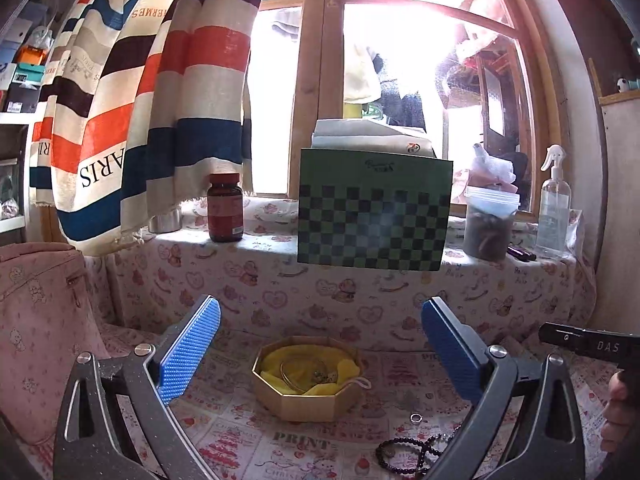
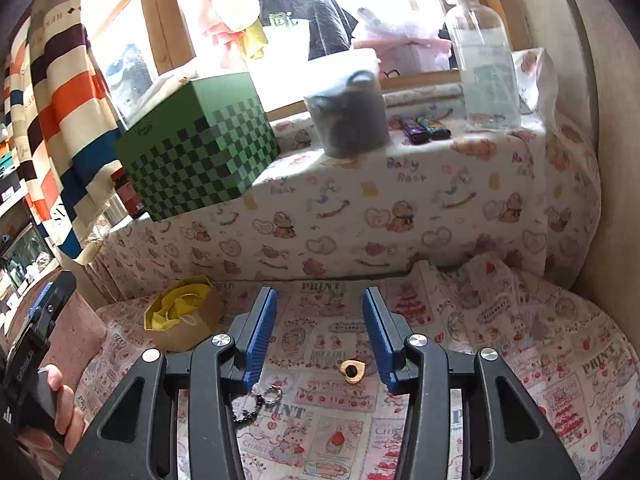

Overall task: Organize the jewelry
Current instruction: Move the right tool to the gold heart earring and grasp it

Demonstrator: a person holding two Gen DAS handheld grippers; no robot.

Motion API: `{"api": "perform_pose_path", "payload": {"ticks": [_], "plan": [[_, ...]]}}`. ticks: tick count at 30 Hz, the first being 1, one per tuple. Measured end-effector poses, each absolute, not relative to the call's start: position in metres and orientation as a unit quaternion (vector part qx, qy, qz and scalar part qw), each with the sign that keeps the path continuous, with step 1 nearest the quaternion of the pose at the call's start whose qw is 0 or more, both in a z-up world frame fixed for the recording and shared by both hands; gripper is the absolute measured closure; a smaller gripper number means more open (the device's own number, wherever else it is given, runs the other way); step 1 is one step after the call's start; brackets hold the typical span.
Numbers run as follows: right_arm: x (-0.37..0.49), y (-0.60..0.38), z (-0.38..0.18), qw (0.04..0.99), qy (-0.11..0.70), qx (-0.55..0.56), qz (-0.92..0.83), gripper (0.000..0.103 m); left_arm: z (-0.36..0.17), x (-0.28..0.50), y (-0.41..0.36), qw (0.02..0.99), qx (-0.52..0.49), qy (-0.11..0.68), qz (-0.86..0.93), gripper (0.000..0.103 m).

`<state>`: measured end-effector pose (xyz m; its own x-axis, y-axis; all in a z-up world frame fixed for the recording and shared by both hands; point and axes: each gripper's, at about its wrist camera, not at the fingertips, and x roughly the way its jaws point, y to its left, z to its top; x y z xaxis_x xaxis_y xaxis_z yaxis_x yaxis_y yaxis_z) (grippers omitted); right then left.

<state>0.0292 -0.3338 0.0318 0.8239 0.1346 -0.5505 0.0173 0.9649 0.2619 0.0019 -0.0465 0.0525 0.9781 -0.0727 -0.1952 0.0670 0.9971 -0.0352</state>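
A gold octagonal box [image 1: 320, 404] lined with yellow cloth holds a thin bangle [image 1: 294, 374] and small pieces. It stands on the printed cloth beyond my left gripper [image 1: 322, 312], which is open wide and empty. A silver ring [image 1: 416, 418] and a dark bead bracelet [image 1: 400, 454] lie near its right finger. My right gripper [image 2: 319, 294] is open with nothing gripped. A gold heart-shaped piece [image 2: 352, 372] lies on the cloth between its fingers. The bead bracelet [image 2: 252, 406] shows by its left finger, and the box [image 2: 188, 328] stands to its left.
A cloth-covered ledge [image 1: 280, 288] behind carries a green chequered box [image 1: 372, 216], a brown bottle [image 1: 226, 208], a lidded tub [image 1: 490, 224] and a spray bottle [image 1: 554, 208]. A pink bag [image 1: 40, 320] stands left; a striped curtain [image 1: 132, 100] hangs above. A hand [image 2: 60, 400] holds the left gripper.
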Motion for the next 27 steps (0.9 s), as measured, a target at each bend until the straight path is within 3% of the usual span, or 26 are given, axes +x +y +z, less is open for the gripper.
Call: {"api": "perform_pose_path", "payload": {"ticks": [12, 27], "plan": [[0.057, -0.313, -0.015, 0.909, 0.411, 0.067, 0.009, 0.056, 0.043, -0.003, -0.07, 0.994, 0.044, 0.09, -0.037, 0.001], [0.057, -0.305, -0.017, 0.917, 0.397, 0.02, -0.017, 0.056, 0.04, 0.005, -0.069, 0.993, 0.054, 0.101, -0.001, 0.001]]}}
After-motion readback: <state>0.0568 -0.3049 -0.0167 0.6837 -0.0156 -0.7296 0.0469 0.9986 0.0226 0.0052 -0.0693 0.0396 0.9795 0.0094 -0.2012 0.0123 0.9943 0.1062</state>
